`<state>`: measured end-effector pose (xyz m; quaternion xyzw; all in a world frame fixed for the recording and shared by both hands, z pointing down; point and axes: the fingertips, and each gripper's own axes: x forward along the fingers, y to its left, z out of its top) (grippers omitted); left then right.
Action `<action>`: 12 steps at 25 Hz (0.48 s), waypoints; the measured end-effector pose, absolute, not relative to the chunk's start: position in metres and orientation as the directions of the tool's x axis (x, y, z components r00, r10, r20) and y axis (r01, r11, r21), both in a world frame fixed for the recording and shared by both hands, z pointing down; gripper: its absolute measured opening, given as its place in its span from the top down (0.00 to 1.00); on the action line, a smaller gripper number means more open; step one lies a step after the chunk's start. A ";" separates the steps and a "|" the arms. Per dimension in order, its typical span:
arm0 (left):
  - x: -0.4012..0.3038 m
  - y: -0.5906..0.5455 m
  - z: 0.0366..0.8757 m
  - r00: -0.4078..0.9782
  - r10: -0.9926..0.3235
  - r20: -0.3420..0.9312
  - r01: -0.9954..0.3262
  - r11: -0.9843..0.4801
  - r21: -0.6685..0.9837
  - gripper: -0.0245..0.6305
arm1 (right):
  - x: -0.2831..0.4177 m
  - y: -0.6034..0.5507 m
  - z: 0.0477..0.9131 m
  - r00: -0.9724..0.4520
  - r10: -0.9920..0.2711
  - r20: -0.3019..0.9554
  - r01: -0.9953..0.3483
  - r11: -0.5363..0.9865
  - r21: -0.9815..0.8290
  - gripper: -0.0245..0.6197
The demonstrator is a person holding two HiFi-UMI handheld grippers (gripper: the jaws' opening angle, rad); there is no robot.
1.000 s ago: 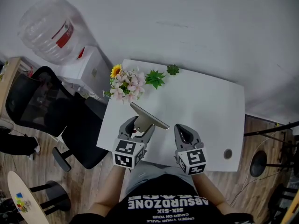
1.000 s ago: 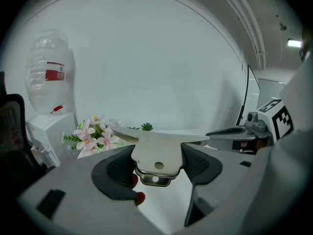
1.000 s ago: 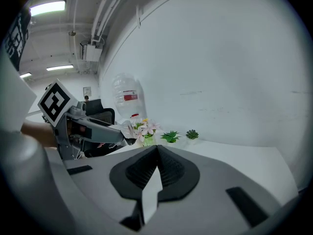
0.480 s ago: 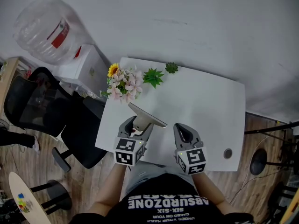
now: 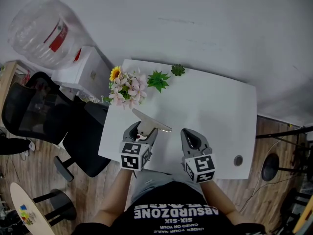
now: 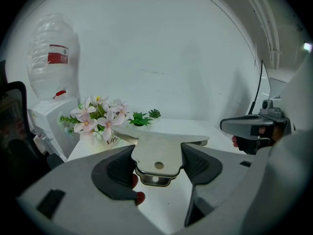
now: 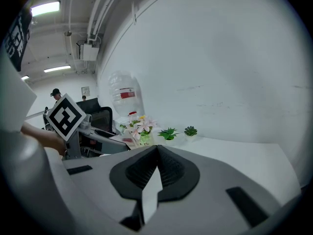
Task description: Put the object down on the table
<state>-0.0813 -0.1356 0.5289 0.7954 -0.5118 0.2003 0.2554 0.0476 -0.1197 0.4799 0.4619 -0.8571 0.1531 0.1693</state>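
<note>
A flat steel scraper (image 5: 152,123) with a hole in its handle (image 6: 157,156) is held just above the near left part of the white table (image 5: 220,109). My left gripper (image 5: 141,132) is shut on its handle, and the blade points away toward the flowers. In the left gripper view the ribbed pads (image 6: 119,169) press both sides of the handle. My right gripper (image 5: 190,140) hovers beside it over the table's front edge, shut with nothing between its pads (image 7: 168,169).
A bunch of flowers (image 5: 124,88) and two small green plants (image 5: 158,80) (image 5: 178,70) stand along the table's far left edge. A water dispenser (image 5: 73,67) and a black office chair (image 5: 36,114) are left of the table. A round grommet (image 5: 238,160) sits at the front right.
The head view has drifted slightly. Both grippers stay over the table's near edge, and the left one still holds the scraper.
</note>
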 end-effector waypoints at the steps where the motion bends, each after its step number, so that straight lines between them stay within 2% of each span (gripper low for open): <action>1: -0.081 -0.136 0.531 0.395 -0.709 0.585 -0.917 -0.347 0.198 0.52 | 0.048 -0.120 0.480 -0.515 -0.740 0.432 -0.845 0.525 -0.107 0.96; 12: -0.083 -0.142 0.549 0.374 -0.698 0.611 -0.924 -0.335 0.183 0.52 | 0.053 -0.124 0.483 -0.506 -0.742 0.439 -0.851 0.513 -0.113 0.96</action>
